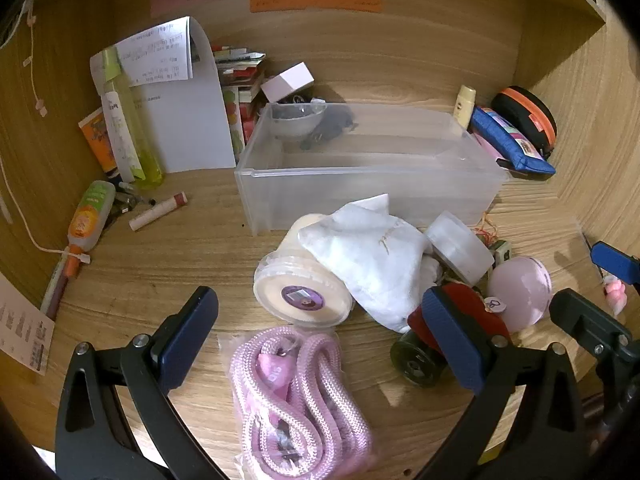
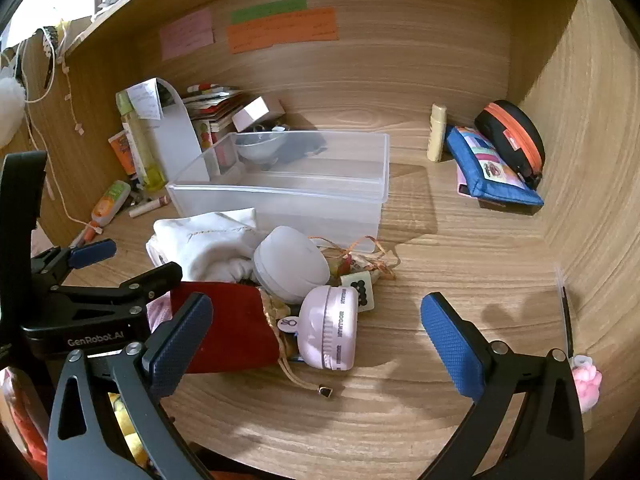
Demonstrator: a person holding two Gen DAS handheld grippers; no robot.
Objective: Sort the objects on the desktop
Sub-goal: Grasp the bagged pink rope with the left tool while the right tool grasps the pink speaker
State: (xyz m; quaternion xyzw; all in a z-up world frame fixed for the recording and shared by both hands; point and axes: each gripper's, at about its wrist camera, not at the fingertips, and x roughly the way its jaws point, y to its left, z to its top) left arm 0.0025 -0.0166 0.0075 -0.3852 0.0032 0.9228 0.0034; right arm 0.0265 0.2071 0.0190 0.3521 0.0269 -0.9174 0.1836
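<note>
A clear plastic bin (image 1: 360, 184) stands at the middle of the desk; it also shows in the right wrist view (image 2: 288, 196). In front of it lies a pile: a round cream tub (image 1: 300, 292), a white cloth pouch (image 1: 372, 252), a frosted round box (image 1: 460, 252), a red pouch (image 2: 228, 328) and a pink round gadget (image 2: 332, 328). A bagged pink rope (image 1: 296, 396) lies between the fingers of my left gripper (image 1: 320, 344), which is open and empty. My right gripper (image 2: 316, 344) is open and empty around the pink gadget.
Bottles (image 1: 128, 120), tubes (image 1: 88, 216) and papers (image 1: 188, 120) crowd the back left corner. A blue pouch (image 2: 492, 168), a black case with an orange zip (image 2: 516, 136) and a small cream bottle (image 2: 436, 132) sit at the back right. Wooden walls enclose the desk.
</note>
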